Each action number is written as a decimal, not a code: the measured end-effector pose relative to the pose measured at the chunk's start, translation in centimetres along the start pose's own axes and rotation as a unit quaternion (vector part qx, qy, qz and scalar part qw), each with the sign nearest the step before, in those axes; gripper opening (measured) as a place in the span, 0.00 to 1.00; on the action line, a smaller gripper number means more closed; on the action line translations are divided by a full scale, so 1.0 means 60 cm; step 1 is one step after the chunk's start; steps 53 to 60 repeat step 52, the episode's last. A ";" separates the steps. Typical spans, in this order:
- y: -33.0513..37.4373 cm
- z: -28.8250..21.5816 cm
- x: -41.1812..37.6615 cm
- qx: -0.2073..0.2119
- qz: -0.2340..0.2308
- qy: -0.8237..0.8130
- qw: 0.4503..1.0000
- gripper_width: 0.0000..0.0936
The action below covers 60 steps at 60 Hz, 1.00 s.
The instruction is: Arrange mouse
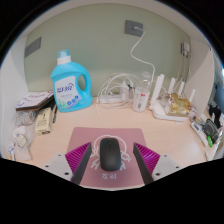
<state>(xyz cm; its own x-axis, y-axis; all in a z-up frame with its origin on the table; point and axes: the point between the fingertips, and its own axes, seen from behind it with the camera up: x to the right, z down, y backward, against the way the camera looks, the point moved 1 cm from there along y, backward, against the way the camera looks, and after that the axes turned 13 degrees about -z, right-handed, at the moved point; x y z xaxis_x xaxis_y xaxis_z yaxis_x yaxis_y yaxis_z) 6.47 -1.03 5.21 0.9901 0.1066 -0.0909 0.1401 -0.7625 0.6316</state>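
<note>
A black mouse (110, 155) lies on a pink mouse mat (86, 136) with a white drawing, on a light desk. My gripper (111, 153) is open, with one finger at each side of the mouse. The mouse stands between the fingers with a gap at either side and rests on the mat. The magenta pads (78, 156) face it from left and right.
Beyond the mat, a blue detergent bottle (69, 85) stands at the back left. White cables and a charger (120, 92) lie in the middle, and a white router (172, 101) at the back right. Small clutter (34, 112) lies left, and more items (208, 132) right.
</note>
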 end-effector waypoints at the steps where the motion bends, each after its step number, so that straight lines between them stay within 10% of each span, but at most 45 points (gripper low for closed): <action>1: 0.011 -0.002 -0.002 0.002 0.003 0.000 1.000 0.90; 29: 0.337 0.032 -0.110 0.052 0.034 0.045 0.997 0.91; 60: 0.406 0.064 -0.141 0.053 0.027 0.051 0.997 0.91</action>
